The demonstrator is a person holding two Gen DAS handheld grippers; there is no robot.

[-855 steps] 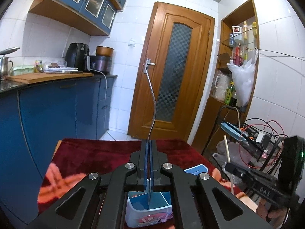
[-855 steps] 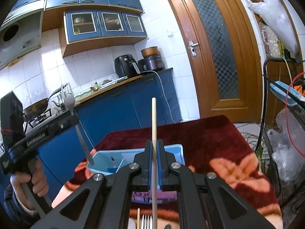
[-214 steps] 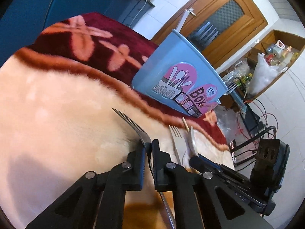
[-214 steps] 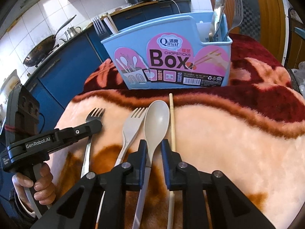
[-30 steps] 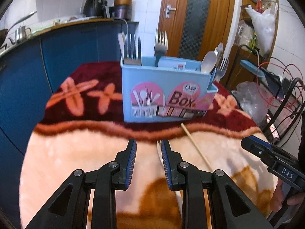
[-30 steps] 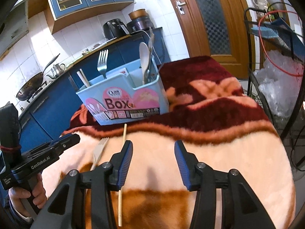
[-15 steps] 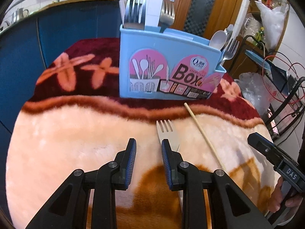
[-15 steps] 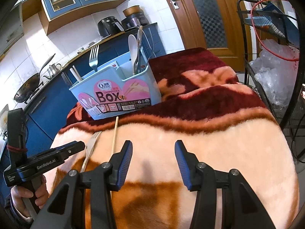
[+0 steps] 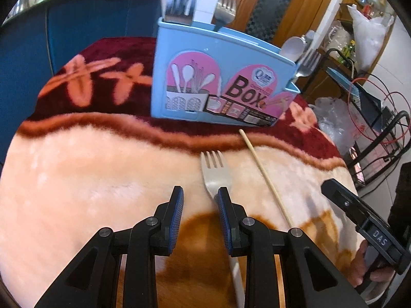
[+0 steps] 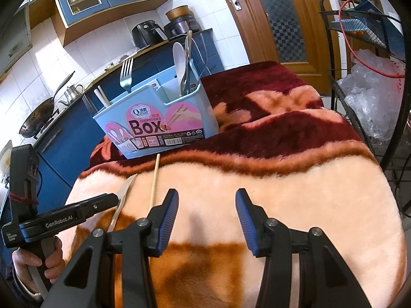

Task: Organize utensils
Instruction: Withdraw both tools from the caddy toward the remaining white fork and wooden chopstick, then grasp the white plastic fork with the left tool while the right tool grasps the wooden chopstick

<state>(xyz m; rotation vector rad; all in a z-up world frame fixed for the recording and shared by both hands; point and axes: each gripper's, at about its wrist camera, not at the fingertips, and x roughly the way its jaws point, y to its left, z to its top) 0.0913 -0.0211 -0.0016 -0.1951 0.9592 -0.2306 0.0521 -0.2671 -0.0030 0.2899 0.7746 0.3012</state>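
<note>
My left claw [image 9: 199, 197], spread, has dropped toward the pale fork [image 9: 215, 172] lying beside the chopstick [image 9: 264, 174] before the blue box [image 9: 205, 82]. My right claw [image 10: 206, 200] hangs spread and empty. Two utensils remain.

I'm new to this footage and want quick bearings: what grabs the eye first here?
The light-blue utensil box with its pink "Box" label stands on the dark red part of the blanket, forks and spoons poking out. Nearer, on the peach part, a pale fork and a single chopstick lie loose. The open left claw hangs over the fork's neck.
</note>
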